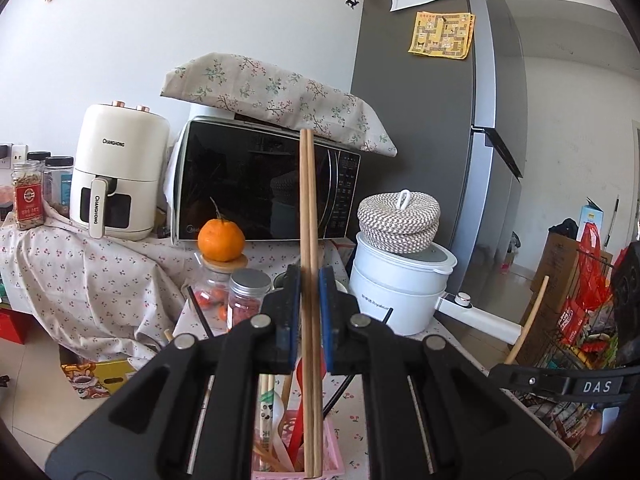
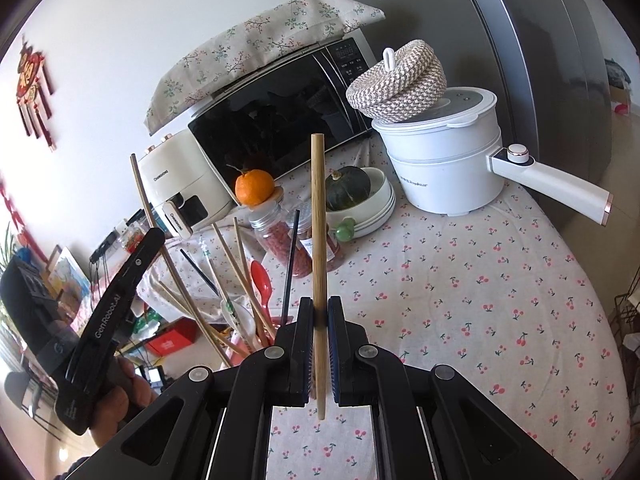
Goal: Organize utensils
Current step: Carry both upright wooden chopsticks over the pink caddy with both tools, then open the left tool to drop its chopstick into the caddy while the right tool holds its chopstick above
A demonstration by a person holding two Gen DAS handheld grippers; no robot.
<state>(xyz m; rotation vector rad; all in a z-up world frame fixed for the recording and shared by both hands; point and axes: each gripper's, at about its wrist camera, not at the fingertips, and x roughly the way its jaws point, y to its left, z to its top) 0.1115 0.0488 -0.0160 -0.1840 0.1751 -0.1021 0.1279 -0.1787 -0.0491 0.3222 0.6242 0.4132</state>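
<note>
Left gripper [image 1: 309, 280]: fingers clamped on a pair of wooden chopsticks [image 1: 307, 208], which stand upright between the blue pads.
Pair of wooden chopsticks: side by side and touching; lower ends reach down into the pink holder [image 1: 334, 458] at the bottom of the left wrist view.
Pink holder: directly under the left gripper, holding a red spoon [image 1: 299, 420], a white panda-print utensil [image 1: 266, 412] and more wooden sticks; black chopsticks lean out on either side.
Right gripper [image 2: 319, 316]: fingers closed on a single wooden chopstick [image 2: 319, 216], held nearly upright, its lower tip poking out below the pads above the cherry-print cloth.
Surface [image 2: 480, 300]: covered with a white cloth printed with red cherries.
Utensil cluster in right wrist view: wooden chopsticks [image 2: 240, 268], black chopsticks and a red spoon [image 2: 262, 280] fan upward, left of the right gripper.
Behind the utensils: a jar topped with an orange [image 2: 254, 186], a dark green squash [image 2: 347, 188] in a white bowl, a black microwave [image 2: 280, 108] under a floral cloth.
White electric pot [image 2: 444, 160]: on the surface to the right, with a woven basket [image 2: 396, 80] resting on its lid.
Air fryer [image 1: 118, 168]: left of the microwave, white.
</note>
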